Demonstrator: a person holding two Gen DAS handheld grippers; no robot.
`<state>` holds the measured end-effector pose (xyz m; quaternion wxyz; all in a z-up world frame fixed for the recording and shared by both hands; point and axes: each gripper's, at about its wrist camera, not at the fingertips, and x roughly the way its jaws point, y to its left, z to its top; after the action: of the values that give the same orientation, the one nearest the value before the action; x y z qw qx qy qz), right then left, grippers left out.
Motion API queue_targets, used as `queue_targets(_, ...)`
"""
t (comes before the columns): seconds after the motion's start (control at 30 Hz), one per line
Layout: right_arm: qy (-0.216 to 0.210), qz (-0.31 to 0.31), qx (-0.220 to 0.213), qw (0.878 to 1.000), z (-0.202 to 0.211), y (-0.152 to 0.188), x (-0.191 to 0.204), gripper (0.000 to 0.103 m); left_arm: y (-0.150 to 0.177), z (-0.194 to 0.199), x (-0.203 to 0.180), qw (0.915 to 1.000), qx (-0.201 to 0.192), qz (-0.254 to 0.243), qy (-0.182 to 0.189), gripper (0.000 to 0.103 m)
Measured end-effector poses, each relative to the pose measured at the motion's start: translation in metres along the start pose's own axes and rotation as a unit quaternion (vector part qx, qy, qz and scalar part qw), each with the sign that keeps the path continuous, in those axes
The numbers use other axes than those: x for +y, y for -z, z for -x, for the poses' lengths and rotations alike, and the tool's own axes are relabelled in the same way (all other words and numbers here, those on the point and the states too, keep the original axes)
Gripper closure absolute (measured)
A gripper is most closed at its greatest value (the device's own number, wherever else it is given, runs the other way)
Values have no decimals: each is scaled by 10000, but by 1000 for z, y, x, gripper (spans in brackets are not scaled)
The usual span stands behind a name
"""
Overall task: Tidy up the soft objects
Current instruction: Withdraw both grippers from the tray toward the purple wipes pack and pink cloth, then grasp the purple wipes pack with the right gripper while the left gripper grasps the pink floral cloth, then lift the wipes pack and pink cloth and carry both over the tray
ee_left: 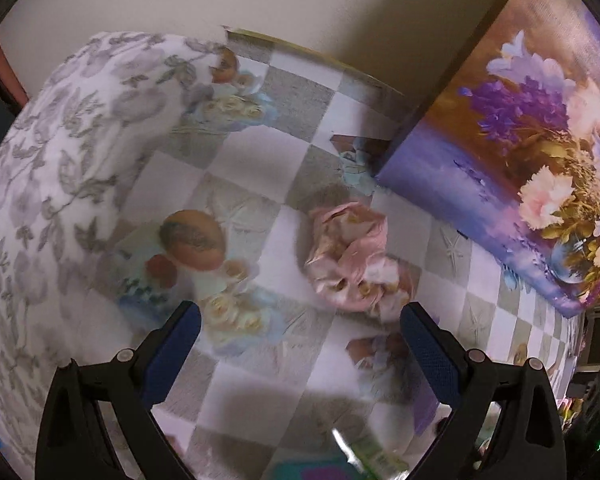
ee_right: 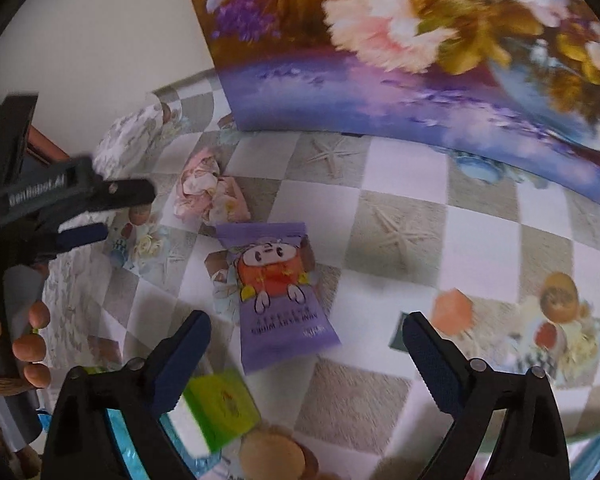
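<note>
Left hand-held gripper (ee_left: pixel 300 322): spread wide, nothing between the pads, poised above the checkered tabletop (ee_left: pixel 244 160). Pink crumpled cloth (ee_left: pixel 346 256): lying on the tabletop just ahead, near the flower painting (ee_left: pixel 520 152). Right hand-held gripper (ee_right: pixel 306 332): spread wide, pinching nothing. Purple wipes packet (ee_right: pixel 278 296): flat on the tabletop between and just beyond its pads. Green packet (ee_right: pixel 220 408): beside the left pad.

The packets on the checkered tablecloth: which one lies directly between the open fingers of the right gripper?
The purple wipes packet with the cartoon figure. It lies centred ahead of the open right gripper, while the green packet sits lower, beside the gripper's left finger.
</note>
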<state>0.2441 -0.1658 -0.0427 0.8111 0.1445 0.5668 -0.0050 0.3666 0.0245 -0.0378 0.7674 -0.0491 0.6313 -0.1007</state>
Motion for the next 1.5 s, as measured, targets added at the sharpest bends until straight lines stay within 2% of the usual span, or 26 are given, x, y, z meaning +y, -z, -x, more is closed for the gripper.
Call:
queue_targets(0.1, 37, 89, 52, 9999, -12, -3, 4, 13, -4, -12, -10, 9998, -65, -159, 38, 3)
queue_targets(0.2, 1, 114, 76, 9999, -19, -4, 5, 20, -5, -24, -16, 9997, -16, -226, -73, 3)
queue_targets(0.27, -12, 127, 75, 9999, -22, -4, 4, 30, -6, -30, -18, 9998, 20, -203, -83, 4)
queue_targets(0.33, -69, 112, 77, 9999, -24, -4, 1, 49, -6, -34, -20, 9997, 21, -227, -101, 6)
queue_targets(0.4, -121, 90, 46, 9999, -24, -2, -2, 49, -7, -38, -22, 9996, 43, -251, -117, 17)
queue_targets(0.57, -141, 79, -10, 9999, -20, 4, -7, 53, -7, -46, -21, 9998, 98, -152, 9, 31)
queue_targets(0.6, -135, 73, -13, 9999, -19, 5, -7, 53, -7, -45, -22, 9998, 73, -181, 46, 44)
queue_targets(0.67, -140, 57, -35, 9999, -16, 8, -10, 54, -8, -43, -23, 9997, 61, -236, 99, 63)
queue_targets(0.73, -132, 17, -40, 9999, -13, 10, -12, 54, -6, -43, -25, 9995, 67, -269, 117, 70)
queue_targets(0.8, -136, -21, -41, 9999, -8, 14, -16, 55, -4, -40, -25, 9995, 26, -242, 211, 82)
queue_targets(0.87, -133, -15, -71, 9999, -2, 18, -17, 56, -2, -36, -23, 9995, -15, -225, 232, 89)
queue_targets(1.17, -222, -241, -417, 9986, 56, 55, -27, 58, 22, 24, -21, 9980, -311, -157, 521, 92)
queue_targets(1.33, -142, -401, -719, 9965, 101, 91, -30, 58, 57, 70, -36, 9955, -526, -197, 758, 92)
queue_targets(1.5, -29, -641, -909, 9938, 141, 132, -42, 58, 107, 111, -58, 9930, -710, -256, 904, 92)
